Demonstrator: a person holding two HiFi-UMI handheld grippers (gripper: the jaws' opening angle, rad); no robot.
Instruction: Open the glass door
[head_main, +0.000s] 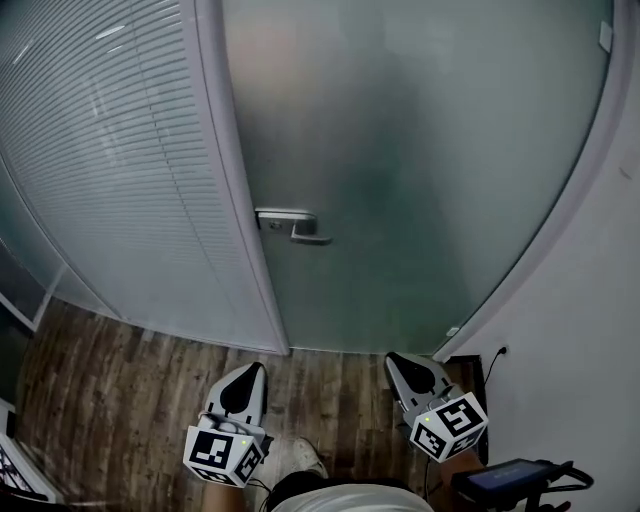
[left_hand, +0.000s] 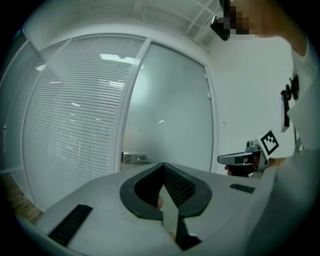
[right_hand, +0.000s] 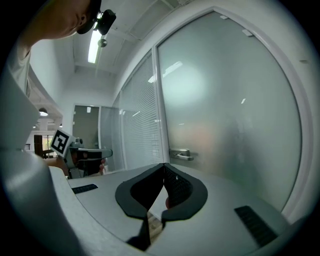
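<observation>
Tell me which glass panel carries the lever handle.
The plain frosted panel; its lever handle sits at its left edge. The other panel is slatted.

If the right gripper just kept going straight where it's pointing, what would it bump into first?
The right gripper would probably hit the frosted glass door, close to its handle. Nothing shows in between, though depth is unclear.

the glass door (head_main: 420, 150) is closed, its metal handle (head_main: 295, 226) near its left edge, beside a panel with blinds (head_main: 110, 170). the left gripper (head_main: 250, 370) and right gripper (head_main: 396, 358) are over the wooden floor (head_main: 120, 380), jaws together, well apart from the handle.
</observation>
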